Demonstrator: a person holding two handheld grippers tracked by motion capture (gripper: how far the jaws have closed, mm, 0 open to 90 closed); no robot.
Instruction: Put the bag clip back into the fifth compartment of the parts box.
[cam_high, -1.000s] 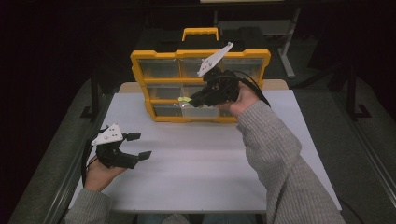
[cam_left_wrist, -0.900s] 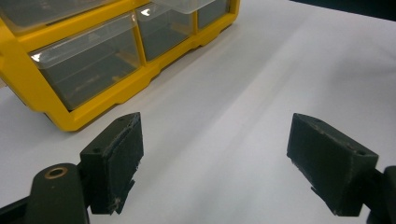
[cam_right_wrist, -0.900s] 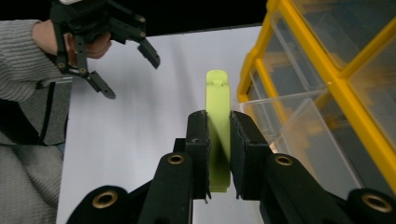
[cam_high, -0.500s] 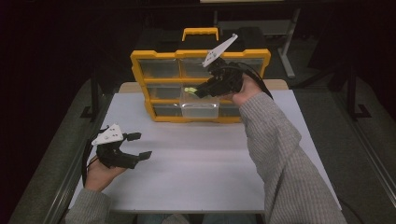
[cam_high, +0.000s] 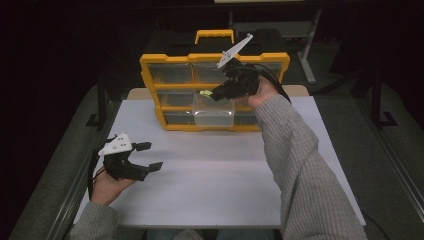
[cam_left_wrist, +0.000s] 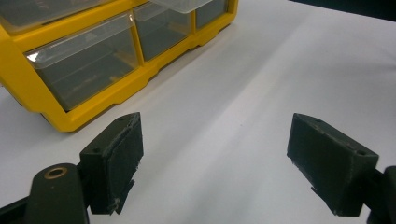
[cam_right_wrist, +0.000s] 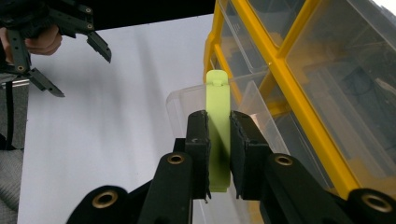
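White tabletop spans the lower half of the high view, against a dark room. At upper centre stands a yellow drawer organiser, one clear drawer pulled out, seemingly empty, likely to take a part. Just above that drawer, the right gripper pinches a pale green clip narrowly between its pads, tip toward the drawer. At lower left, the left gripper rests with jaws wide, empty, probably on standby.

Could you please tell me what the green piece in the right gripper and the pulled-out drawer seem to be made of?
Green piece: probably moulded plastic, matt, uniform pale lime colour with a small moulded notch at its tip.
Pulled-out drawer: likely clear, glossy plastic; the table shows through its walls.
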